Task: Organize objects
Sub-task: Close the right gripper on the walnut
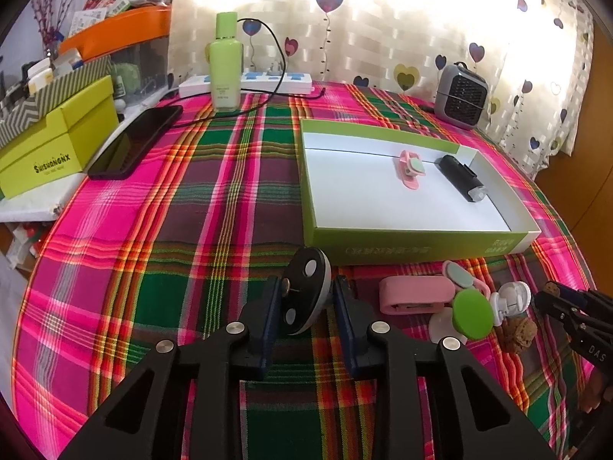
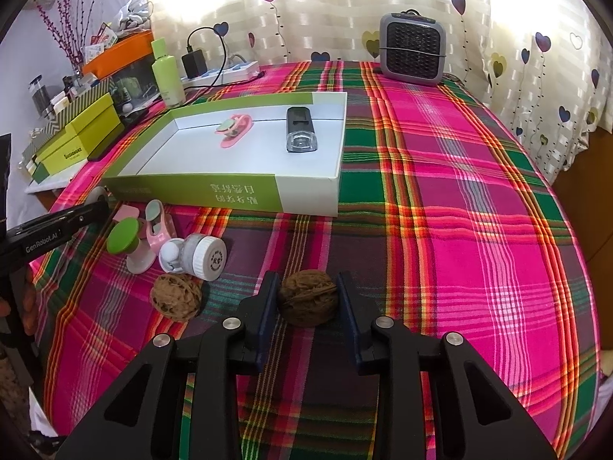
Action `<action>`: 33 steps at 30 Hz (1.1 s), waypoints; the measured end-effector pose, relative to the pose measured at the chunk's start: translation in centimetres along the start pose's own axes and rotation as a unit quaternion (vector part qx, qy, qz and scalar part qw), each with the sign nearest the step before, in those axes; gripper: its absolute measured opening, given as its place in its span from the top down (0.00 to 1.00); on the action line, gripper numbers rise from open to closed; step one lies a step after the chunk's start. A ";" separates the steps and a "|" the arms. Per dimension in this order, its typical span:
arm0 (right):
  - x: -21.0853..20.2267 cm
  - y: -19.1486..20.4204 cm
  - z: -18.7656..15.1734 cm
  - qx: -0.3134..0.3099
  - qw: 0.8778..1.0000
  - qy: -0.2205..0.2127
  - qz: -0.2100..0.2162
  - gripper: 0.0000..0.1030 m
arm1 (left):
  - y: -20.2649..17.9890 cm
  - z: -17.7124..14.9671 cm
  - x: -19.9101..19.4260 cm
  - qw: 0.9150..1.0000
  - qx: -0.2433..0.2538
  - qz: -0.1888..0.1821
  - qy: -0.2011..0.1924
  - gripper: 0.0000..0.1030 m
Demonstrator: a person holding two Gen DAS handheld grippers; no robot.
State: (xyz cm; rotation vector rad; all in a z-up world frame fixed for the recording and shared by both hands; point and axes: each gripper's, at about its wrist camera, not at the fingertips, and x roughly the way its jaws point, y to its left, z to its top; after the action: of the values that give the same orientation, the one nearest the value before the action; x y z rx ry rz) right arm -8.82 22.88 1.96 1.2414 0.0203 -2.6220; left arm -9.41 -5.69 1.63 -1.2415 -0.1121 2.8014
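Observation:
My left gripper (image 1: 306, 287) is shut on a round black-and-white disc (image 1: 304, 291), held just above the plaid cloth in front of the green box lid (image 1: 421, 247). My right gripper (image 2: 308, 287) is shut on a brown walnut (image 2: 308, 299) low over the cloth. The lid (image 2: 237, 191) holds a pink clip (image 2: 233, 128) and a black lamp (image 2: 300, 130). Beside the lid lie a pink clip (image 1: 413, 295), a green-capped knob (image 1: 471, 314), a white roller (image 2: 195, 255) and a second walnut (image 2: 176, 295).
A green bottle (image 1: 226, 61), a power strip (image 1: 245, 82), a black phone (image 1: 134, 142) and stacked green boxes (image 1: 53, 145) stand at the back left. A small grey heater (image 2: 412, 50) stands at the back by the curtain.

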 end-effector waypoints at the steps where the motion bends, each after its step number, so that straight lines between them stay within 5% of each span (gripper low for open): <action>1: -0.1 0.0 0.0 0.000 1.000 -0.001 0.000 0.69 | -0.1 -0.1 0.0 1.000 0.001 -0.001 0.000 0.75; 33: -2.1 2.4 4.4 -0.037 0.997 -0.056 0.033 0.69 | -3.0 2.6 -2.6 0.998 0.029 -0.039 -0.032 0.75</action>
State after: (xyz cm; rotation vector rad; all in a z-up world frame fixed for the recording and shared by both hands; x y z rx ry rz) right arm -10.31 20.54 6.61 1.0517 0.0546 -2.6055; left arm -9.46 -3.02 5.58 -1.1117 -0.0807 2.7562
